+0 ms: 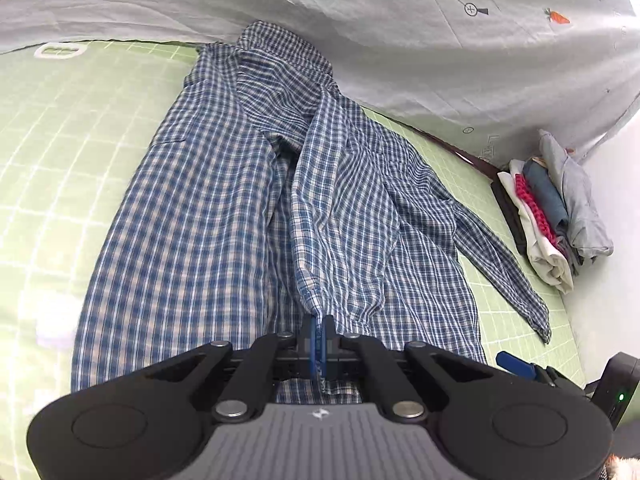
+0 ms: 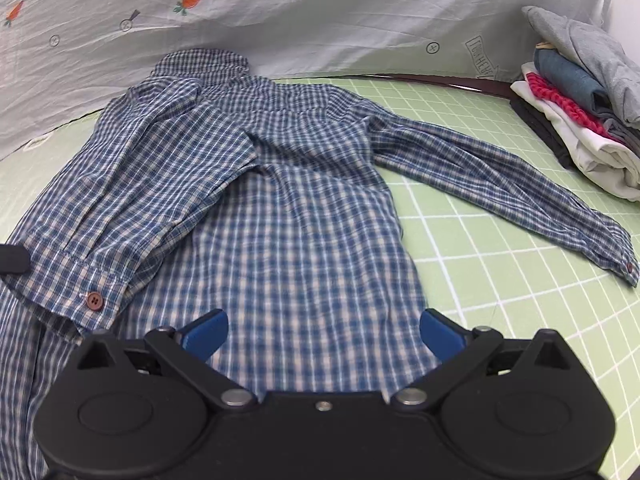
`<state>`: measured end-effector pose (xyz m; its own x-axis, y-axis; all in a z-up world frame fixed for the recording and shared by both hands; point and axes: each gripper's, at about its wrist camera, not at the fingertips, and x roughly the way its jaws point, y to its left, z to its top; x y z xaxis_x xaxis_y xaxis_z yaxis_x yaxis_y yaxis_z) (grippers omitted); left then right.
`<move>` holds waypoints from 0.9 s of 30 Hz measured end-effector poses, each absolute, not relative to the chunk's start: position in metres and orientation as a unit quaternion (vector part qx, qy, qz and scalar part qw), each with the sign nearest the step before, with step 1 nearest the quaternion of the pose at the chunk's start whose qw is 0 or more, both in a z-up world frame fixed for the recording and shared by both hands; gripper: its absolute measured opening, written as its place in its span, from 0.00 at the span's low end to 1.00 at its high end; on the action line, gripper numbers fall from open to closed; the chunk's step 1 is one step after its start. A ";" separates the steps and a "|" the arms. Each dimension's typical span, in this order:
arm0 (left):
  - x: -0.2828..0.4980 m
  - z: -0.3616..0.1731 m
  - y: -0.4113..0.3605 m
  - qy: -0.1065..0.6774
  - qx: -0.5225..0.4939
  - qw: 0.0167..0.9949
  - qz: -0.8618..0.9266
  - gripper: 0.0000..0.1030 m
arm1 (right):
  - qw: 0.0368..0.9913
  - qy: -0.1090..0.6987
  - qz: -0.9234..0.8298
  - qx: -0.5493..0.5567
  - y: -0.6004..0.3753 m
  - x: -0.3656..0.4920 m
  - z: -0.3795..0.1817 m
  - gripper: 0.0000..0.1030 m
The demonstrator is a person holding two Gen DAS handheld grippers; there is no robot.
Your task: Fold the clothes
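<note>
- The shirt, thin blue-and-cream checked cotton, lies spread on a pale green mat with a white grid, collar at the mat's far edge against a draped grey sheet printed with carrots
- Left tongs are clamped tight on a sleeve cuff, lifting that sleeve over the shirt body; the cuff carries a brown button
- Right tongs hang spread wide over the shirt's lower body, gripping nothing
- The other sleeve lies stretched flat toward the mat's right edge
- A stack of folded clothes, grey, denim, red knit and white, sits at the far right corner
- Bare mat stays open on the right side near the front
</note>
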<state>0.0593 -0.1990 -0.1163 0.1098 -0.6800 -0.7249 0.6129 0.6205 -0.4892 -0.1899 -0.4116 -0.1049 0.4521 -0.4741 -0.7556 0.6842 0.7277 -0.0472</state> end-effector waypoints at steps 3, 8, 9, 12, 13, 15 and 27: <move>0.049 -0.116 -0.181 0.508 -0.049 0.748 -0.425 0.02 | 0.845 0.400 -0.333 0.124 -0.394 -0.198 -0.105 1.00; 0.039 -0.115 -0.154 0.508 -0.069 0.753 -0.412 0.01 | 0.847 0.406 -0.322 0.119 -0.375 -0.209 -0.106 1.00; 0.037 -0.115 -0.148 0.508 -0.073 0.754 -0.409 0.01 | 0.847 0.406 -0.321 0.119 -0.372 -0.211 -0.106 1.00; 0.034 -0.114 -0.132 0.510 -0.087 0.756 -0.400 0.01 | 0.849 0.408 -0.316 0.117 -0.365 -0.212 -0.106 1.00; 0.033 -0.114 -0.126 0.511 -0.094 0.757 -0.397 0.01 | 0.849 0.409 -0.314 0.116 -0.362 -0.212 -0.106 1.00; 0.029 -0.114 -0.114 0.512 -0.106 0.758 -0.391 0.01 | 0.850 0.412 -0.308 0.113 -0.354 -0.212 -0.107 1.00; 0.025 -0.136 -0.074 0.547 -0.106 0.757 -0.341 0.02 | 0.847 0.430 -0.293 0.111 -0.327 -0.207 -0.114 1.00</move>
<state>0.0251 -0.0735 -0.1360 0.1689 -0.6325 -0.7559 0.4005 0.7448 -0.5337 -0.2069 -0.3274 -0.1142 0.4591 -0.4004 -0.7931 0.5909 0.8042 -0.0640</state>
